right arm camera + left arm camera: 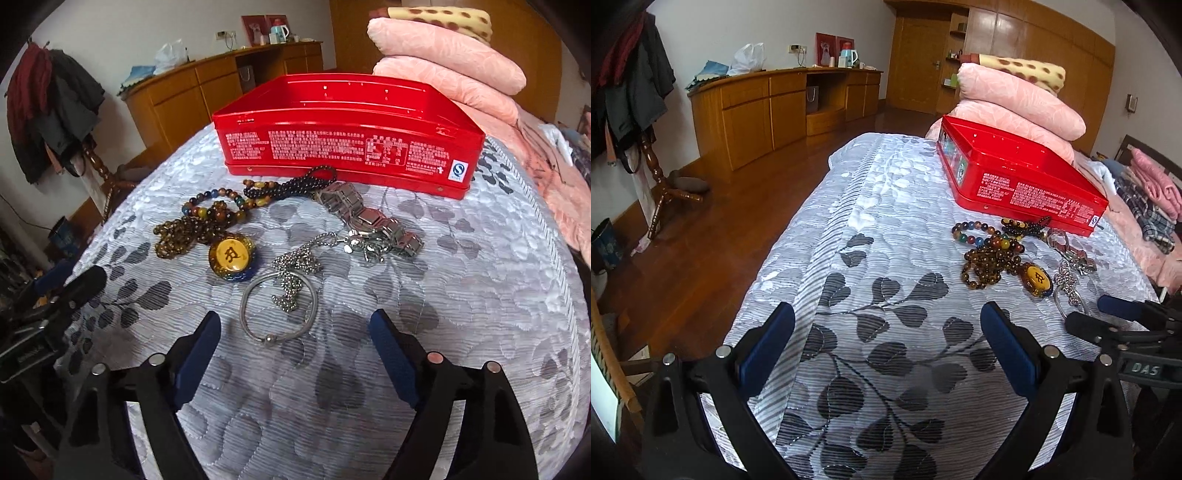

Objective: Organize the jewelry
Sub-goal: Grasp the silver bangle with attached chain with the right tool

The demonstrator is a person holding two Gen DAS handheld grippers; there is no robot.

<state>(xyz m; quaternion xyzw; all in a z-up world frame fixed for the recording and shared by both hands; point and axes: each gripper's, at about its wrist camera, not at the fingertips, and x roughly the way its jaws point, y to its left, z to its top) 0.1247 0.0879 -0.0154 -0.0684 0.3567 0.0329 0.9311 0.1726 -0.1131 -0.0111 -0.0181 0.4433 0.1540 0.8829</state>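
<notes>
Two grippers hover low over a grey leaf-patterned bedspread (443, 295), both released with the jaws spread wide and nothing between them; the right gripper (295, 343) faces the jewelry from the near side, with bare quilt between its blue pads (199, 354) and to its right as far as the bed's right border; the left gripper (886, 332) sits further left over bare bedspread, the bed's left edge dropping to wooden floor (720, 221) just beyond its left finger. A silver bangle (279, 306) lies nearest the right gripper, a silver ball chain (295, 273) draped partly over its far side; left of these rests a round amber pendant (231, 258) bearing a dark character, touching a heap of brown beads (177, 236); a multicoloured bead bracelet (221, 203) and a dark bead strand (295, 184) lie beyond, the strand reaching the wall of an open red tin (351, 147); a metal-link watch (369, 218) lies to the right, one end close against the tin. The tin's near wall carries small white print too fine to read and a white square label with a blue "S" mark (457, 171); "DAS" shows on the right gripper's body in the left wrist view. Folded pink quilts (450, 62) are stacked behind the tin.
</notes>
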